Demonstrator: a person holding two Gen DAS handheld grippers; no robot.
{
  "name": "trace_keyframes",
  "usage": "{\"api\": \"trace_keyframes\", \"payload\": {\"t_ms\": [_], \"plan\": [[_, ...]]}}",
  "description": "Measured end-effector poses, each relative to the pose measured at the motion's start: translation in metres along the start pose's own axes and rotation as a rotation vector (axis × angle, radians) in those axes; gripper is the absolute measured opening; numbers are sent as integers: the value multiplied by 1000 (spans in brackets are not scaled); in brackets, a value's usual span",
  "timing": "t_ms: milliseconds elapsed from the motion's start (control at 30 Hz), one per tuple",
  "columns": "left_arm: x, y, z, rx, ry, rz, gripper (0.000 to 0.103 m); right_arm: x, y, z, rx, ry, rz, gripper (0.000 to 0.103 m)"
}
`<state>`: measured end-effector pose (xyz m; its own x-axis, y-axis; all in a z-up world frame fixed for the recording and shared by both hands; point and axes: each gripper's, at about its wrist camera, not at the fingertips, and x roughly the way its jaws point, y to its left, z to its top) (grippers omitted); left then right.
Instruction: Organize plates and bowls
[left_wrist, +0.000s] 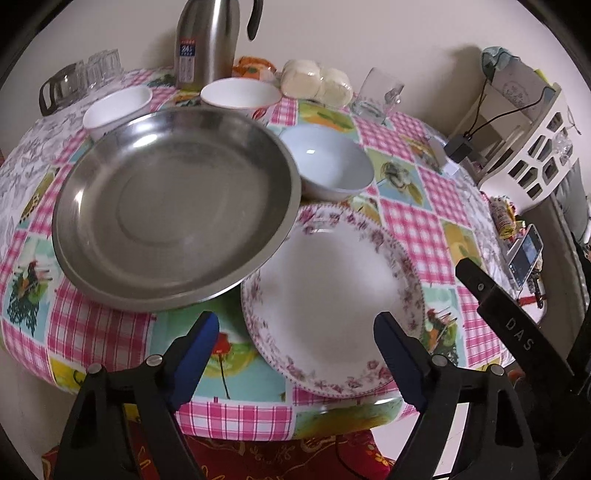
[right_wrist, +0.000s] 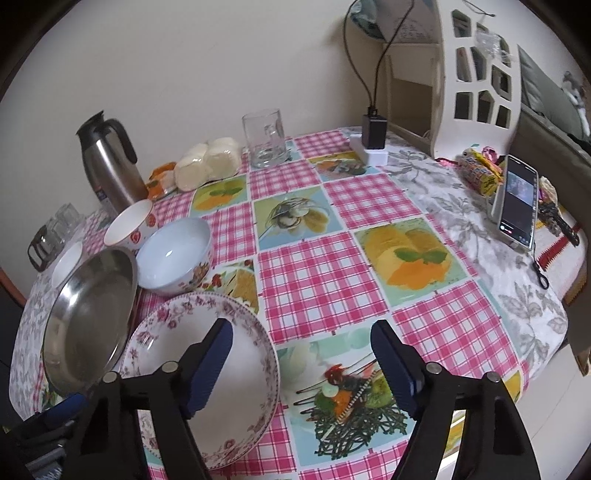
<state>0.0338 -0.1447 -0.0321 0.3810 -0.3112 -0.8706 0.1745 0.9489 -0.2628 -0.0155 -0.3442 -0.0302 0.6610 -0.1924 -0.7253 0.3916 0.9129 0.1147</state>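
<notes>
A large steel plate (left_wrist: 173, 206) (right_wrist: 88, 317) lies on the table, its right edge resting on the rim of a floral ceramic plate (left_wrist: 332, 295) (right_wrist: 236, 369). A pale blue bowl (left_wrist: 328, 162) (right_wrist: 173, 254) stands behind them. Two white bowls (left_wrist: 118, 107) (left_wrist: 240, 94) stand further back; the red-patterned one also shows in the right wrist view (right_wrist: 131, 223). My left gripper (left_wrist: 295, 332) is open and empty above the floral plate's near rim. My right gripper (right_wrist: 301, 343) is open and empty, its left finger over the floral plate's right part.
A steel thermos (left_wrist: 207, 40) (right_wrist: 110, 162), drinking glasses (left_wrist: 96, 70), a glass mug (right_wrist: 264, 138), wrapped buns (left_wrist: 317, 81), a charger block (right_wrist: 373, 140) and a phone (right_wrist: 517, 203) stand around the checked tablecloth (right_wrist: 325, 280). A white chair (right_wrist: 476, 74) stands at the far right.
</notes>
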Motion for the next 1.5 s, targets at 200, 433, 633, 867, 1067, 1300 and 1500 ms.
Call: {"api": "trace_keyframes", "payload": {"t_ms": [200,433,633,867,1067,1300,1500], "plan": [[13,7,-5,-22,38,38,86,9,9,-4,-34,32,7,72],[25,19,-5,-61,65,53,67,16,17,-8,-67,55,22,66],[30,22,-5,-69,64,59,55,29,23,-13,-94,90,36,51],[36,25,-5,-74,73,70,39,46,28,-20,-103,131,61,38],[42,24,-4,-73,82,81,33,61,28,-25,-96,158,76,30],[48,29,-2,-90,90,87,27,74,19,-29,-35,188,102,21],[53,34,1,-113,83,72,27,78,7,-31,46,181,167,18]]}}
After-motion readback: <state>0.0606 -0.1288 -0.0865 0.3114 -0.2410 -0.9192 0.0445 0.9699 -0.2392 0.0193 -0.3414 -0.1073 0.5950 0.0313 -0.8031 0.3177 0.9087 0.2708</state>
